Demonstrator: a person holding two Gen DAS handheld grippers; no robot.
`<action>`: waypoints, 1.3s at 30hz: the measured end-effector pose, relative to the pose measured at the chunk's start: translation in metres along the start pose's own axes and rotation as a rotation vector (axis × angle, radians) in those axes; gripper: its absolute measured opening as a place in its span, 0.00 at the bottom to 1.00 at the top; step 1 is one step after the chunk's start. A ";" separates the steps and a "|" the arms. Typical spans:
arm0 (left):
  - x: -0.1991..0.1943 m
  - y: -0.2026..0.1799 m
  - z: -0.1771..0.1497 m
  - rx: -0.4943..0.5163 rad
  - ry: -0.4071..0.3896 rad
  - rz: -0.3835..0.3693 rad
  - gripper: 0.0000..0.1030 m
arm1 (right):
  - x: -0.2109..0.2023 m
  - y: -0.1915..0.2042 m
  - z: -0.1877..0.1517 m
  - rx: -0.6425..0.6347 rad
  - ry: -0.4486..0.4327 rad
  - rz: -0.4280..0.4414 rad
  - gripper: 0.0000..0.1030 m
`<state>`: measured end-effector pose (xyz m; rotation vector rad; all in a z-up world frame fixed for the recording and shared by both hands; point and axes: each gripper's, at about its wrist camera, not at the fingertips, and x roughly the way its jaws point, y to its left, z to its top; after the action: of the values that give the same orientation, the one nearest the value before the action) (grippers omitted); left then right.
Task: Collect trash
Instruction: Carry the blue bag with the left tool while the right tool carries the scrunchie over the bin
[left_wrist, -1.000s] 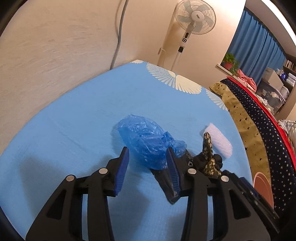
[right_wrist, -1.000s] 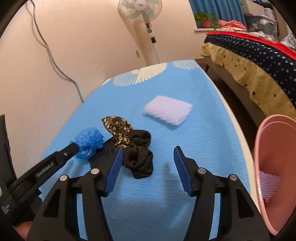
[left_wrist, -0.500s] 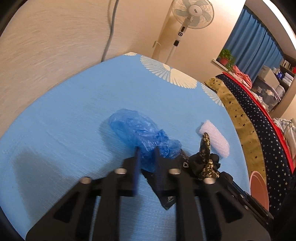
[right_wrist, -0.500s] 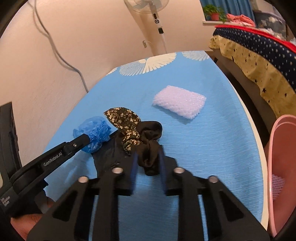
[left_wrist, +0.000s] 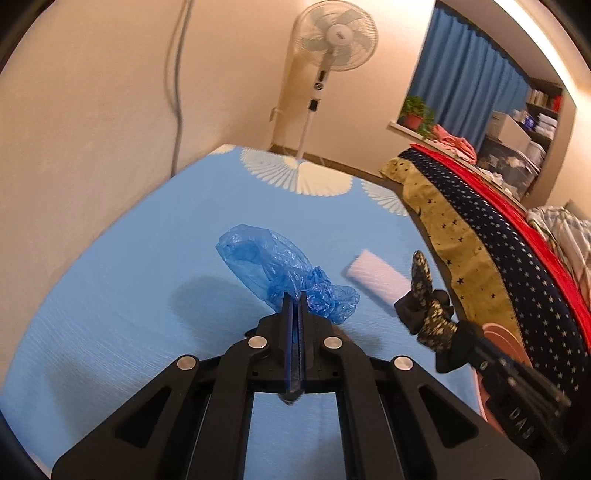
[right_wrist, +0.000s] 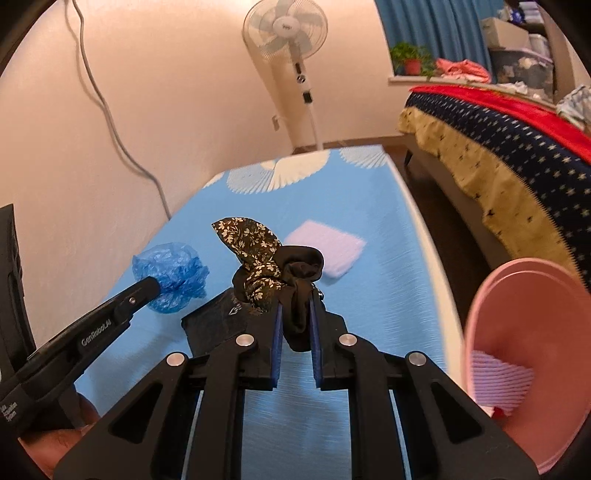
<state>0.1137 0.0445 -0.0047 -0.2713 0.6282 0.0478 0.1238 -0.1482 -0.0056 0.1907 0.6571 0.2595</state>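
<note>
Item 1, left gripper: I am pinching the blue bag with fingers closed almost flat together on its crumpled near end. The bag is hanging over the table, left of the pink bin and apart from it.

Item 2, right gripper: I am clamping the black scrunchie, floral tail up, between fingers closed on its dark bunched part. It is sitting nearer the bin than the bag is, and looks lifted off the table.

Item 3, white pad: lying on the table beyond the scrunchie, ungripped, left of the bin.

Item 4, black sheet: lying flat under my right fingers, left of the bin.

Item 5, bin: standing past the table's right edge, with something lilac and ribbed inside.

Risks: I am holding only a thin fold of slick film, so the bag may be slipping free on a quick swing toward the bin. The scrunchie's loose tail may be catching the bin's rim and pulling it out of my grip. Both grippers heading to one bin may be colliding.

Writing: "GenRoboAI" on the left gripper's side; other letters are too blurred to read.
</note>
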 end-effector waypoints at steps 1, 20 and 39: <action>-0.004 -0.003 0.000 0.010 -0.004 -0.004 0.02 | -0.005 -0.001 0.001 0.001 -0.009 -0.008 0.13; -0.062 -0.043 -0.007 0.082 -0.072 -0.085 0.02 | -0.101 -0.036 0.003 0.019 -0.140 -0.139 0.13; -0.076 -0.074 -0.011 0.130 -0.091 -0.140 0.02 | -0.149 -0.062 -0.001 0.057 -0.216 -0.227 0.13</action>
<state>0.0552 -0.0266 0.0492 -0.1858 0.5184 -0.1138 0.0212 -0.2515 0.0636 0.1939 0.4671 0.0011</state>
